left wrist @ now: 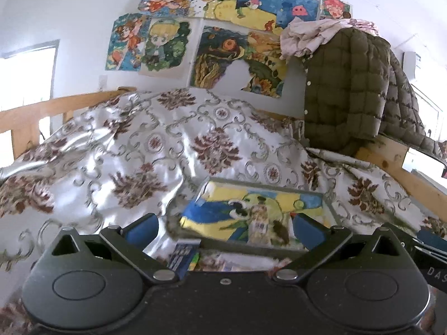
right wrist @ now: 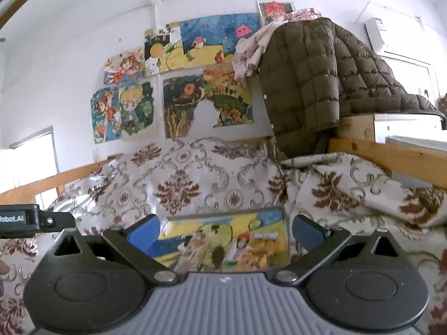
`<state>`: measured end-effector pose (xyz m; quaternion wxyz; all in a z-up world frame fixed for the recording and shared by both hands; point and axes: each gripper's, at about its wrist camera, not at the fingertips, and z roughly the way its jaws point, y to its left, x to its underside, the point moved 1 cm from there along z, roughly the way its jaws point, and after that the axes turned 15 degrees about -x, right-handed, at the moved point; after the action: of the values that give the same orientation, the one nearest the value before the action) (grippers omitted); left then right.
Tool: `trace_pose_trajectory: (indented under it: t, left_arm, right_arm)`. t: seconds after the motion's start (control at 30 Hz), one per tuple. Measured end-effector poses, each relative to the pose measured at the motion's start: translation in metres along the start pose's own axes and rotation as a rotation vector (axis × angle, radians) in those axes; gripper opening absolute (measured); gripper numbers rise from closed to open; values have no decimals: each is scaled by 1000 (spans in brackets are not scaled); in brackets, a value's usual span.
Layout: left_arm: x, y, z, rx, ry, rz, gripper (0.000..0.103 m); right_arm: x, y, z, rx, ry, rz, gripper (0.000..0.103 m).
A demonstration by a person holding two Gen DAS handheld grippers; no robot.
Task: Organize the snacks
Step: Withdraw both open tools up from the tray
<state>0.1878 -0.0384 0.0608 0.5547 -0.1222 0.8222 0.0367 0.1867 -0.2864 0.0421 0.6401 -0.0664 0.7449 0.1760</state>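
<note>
The clear box (left wrist: 251, 217) lies on the bed, on the patterned bedspread (left wrist: 139, 153), directly ahead of both grippers; in the right wrist view the same box (right wrist: 229, 240) sits between and just beyond the blue fingers. Its walls look like rigid clear plastic, with a colourful cartoon picture showing on or through the flat top. Whether that top is a lid or a sheet inside cannot be told. Expect a light, stiff container with smooth, slippery faces; the soft bedding beneath will give under any downward push, so the box may tilt or slide instead of staying put. A small blue and white packet (left wrist: 183, 256) lies just in front of the box, partly hidden by the gripper body; it is probably a light, thin snack wrapper that crumples easily. The left gripper (left wrist: 223, 227) stands with its fingers wide apart, holding nothing. The right gripper (right wrist: 223, 229) likewise has its fingers spread wide and empty. Take hold of the box across its short sides or at a rim edge, squeezing gently to avoid flexing the walls.
</note>
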Motion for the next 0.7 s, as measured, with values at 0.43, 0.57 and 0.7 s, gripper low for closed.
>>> trace_pose_trajectory:
  t: [0.43, 0.57, 0.7]
  left_arm:
    - [42, 41, -35, -35, 70, -29, 102]
    - [54, 49, -44, -34, 88, -26, 102]
    - [64, 58, -51, -44, 101, -23, 102]
  right_arm:
    - [32, 31, -41, 40, 93, 13, 103]
    - [40, 44, -51, 34, 119, 1, 103]
    - [47, 53, -57, 26, 145, 3, 103]
